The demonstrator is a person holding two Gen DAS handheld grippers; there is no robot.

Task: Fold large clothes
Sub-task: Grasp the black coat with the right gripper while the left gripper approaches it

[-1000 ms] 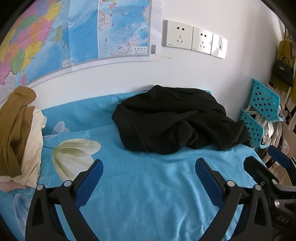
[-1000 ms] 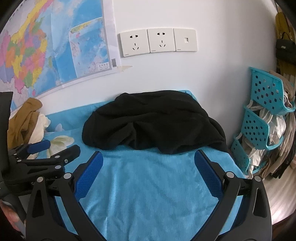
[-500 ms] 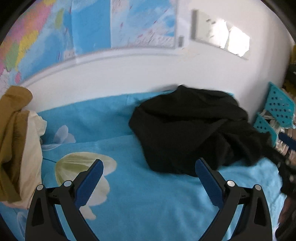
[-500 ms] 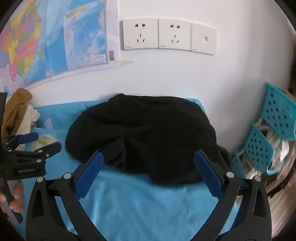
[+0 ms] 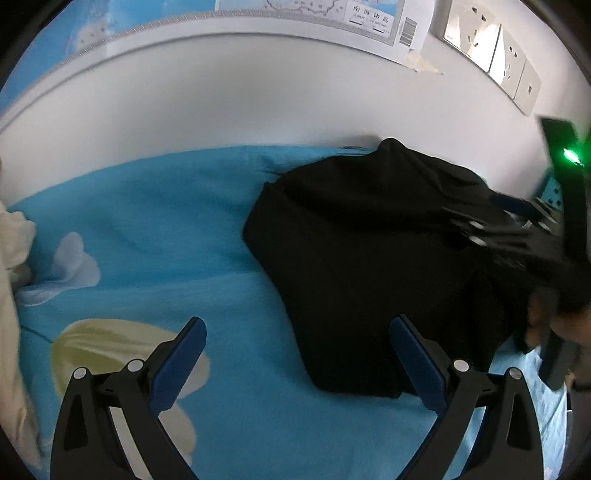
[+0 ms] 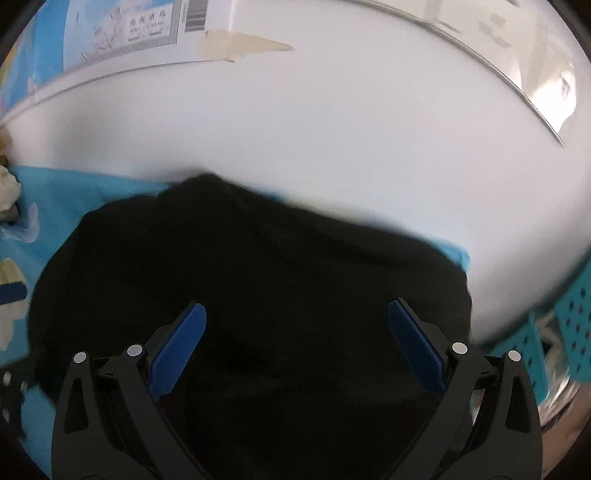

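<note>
A crumpled black garment (image 5: 369, 258) lies on the blue floral bed sheet (image 5: 147, 221) against the white wall. My left gripper (image 5: 295, 354) is open and empty, with the garment's near left edge between and ahead of its fingers. My right gripper (image 6: 295, 343) is open and empty, directly over the black garment (image 6: 258, 277), which fills the view under its blue pads (image 6: 177, 343). The right gripper also shows blurred over the garment's right side in the left wrist view (image 5: 509, 229).
A pile of cream clothes (image 5: 11, 258) sits at the left edge of the bed. A wall map (image 6: 110, 33) and sockets (image 5: 491, 48) are above. A teal plastic basket rack (image 6: 569, 325) stands to the right of the bed.
Both grippers have moved forward toward the wall and the black garment. The right one now hovers over the garment; the left one has come up to its near left edge.
</note>
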